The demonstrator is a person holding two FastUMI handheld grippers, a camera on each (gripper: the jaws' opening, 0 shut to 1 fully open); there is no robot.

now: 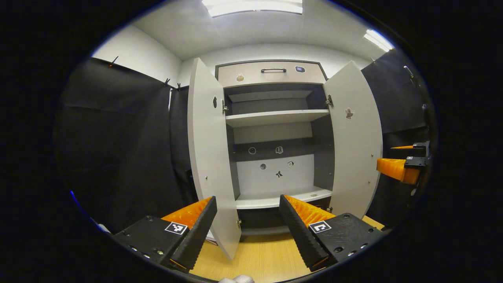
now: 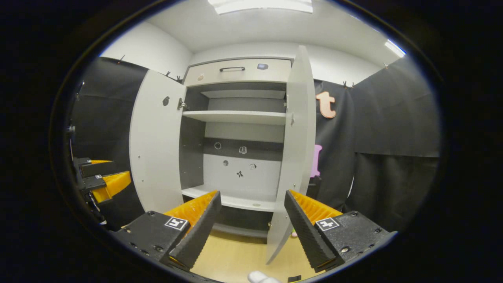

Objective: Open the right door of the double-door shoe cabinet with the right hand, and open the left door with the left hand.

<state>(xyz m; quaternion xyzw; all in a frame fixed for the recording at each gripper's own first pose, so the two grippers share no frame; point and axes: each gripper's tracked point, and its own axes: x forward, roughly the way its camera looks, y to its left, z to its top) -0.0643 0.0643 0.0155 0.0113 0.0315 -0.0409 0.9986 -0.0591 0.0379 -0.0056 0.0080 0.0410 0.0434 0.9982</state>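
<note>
Right door [image 2: 296, 149]: swung out from the shoe cabinet [image 1: 271, 74], done.
Left door [image 1: 208, 149]: also swung wide, done.
Left gripper [image 1: 247, 224]: released, holding nothing.
Right gripper [image 2: 251, 222]: released too (clear of its door).
Remaining: nothing, I judge.

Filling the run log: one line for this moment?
left door: open | right door: open | left hand-held gripper: open, empty | right hand-held gripper: open, empty
</note>
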